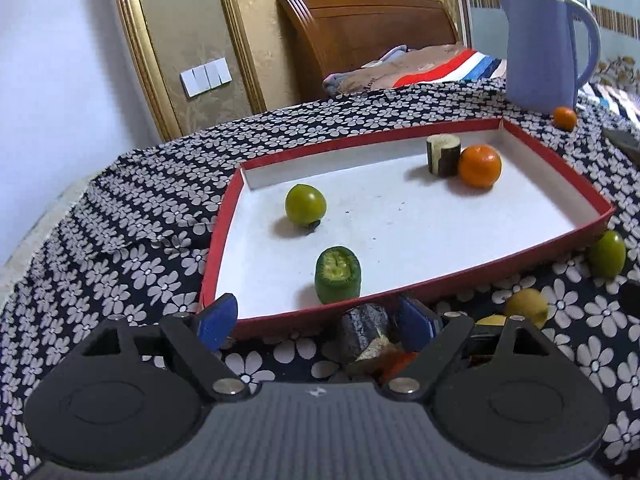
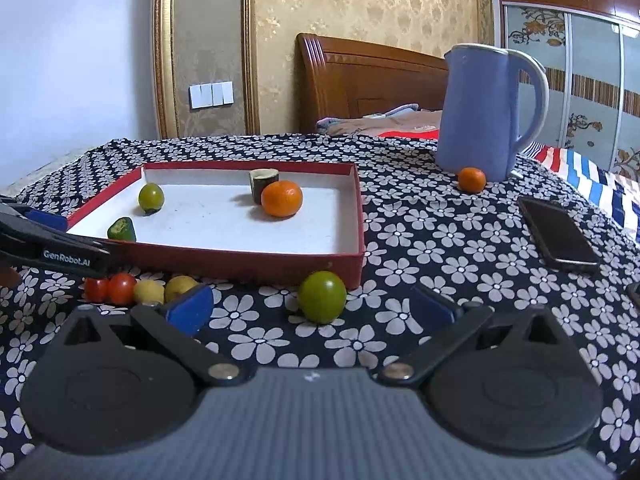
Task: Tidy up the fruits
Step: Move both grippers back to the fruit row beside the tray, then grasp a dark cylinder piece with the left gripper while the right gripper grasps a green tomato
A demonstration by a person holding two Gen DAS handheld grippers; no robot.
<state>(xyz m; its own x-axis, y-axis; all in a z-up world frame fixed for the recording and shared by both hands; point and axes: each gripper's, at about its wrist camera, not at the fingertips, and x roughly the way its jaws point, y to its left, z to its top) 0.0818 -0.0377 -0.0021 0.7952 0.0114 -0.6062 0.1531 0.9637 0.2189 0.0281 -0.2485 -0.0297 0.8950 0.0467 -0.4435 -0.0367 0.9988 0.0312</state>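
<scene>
A red tray (image 1: pixel 560 168) with a white floor holds a green round fruit (image 1: pixel 305 205), a green cucumber chunk (image 1: pixel 338 275), a dark striped chunk (image 1: pixel 443 155) and an orange (image 1: pixel 479 165). My left gripper (image 1: pixel 318 323) stands open at the tray's near wall. A dark chunk (image 1: pixel 366 332) lies on the cloth between its fingers, close to the right pad (image 1: pixel 416 320). My right gripper (image 2: pixel 314 311) is open, and a green fruit (image 2: pixel 322 296) sits on the cloth just ahead between its tips, untouched. Beside the tray (image 2: pixel 248 258) lie two red tomatoes (image 2: pixel 122 288) and two yellow fruits (image 2: pixel 180 286).
A blue kettle (image 2: pixel 486 112) stands at the back right with a small orange (image 2: pixel 472 179) at its foot. A black phone (image 2: pixel 558 236) lies at the right. The left gripper's finger (image 2: pixel 60 254) reaches in at the tray's left corner. A flowered cloth (image 2: pixel 440 240) covers the table.
</scene>
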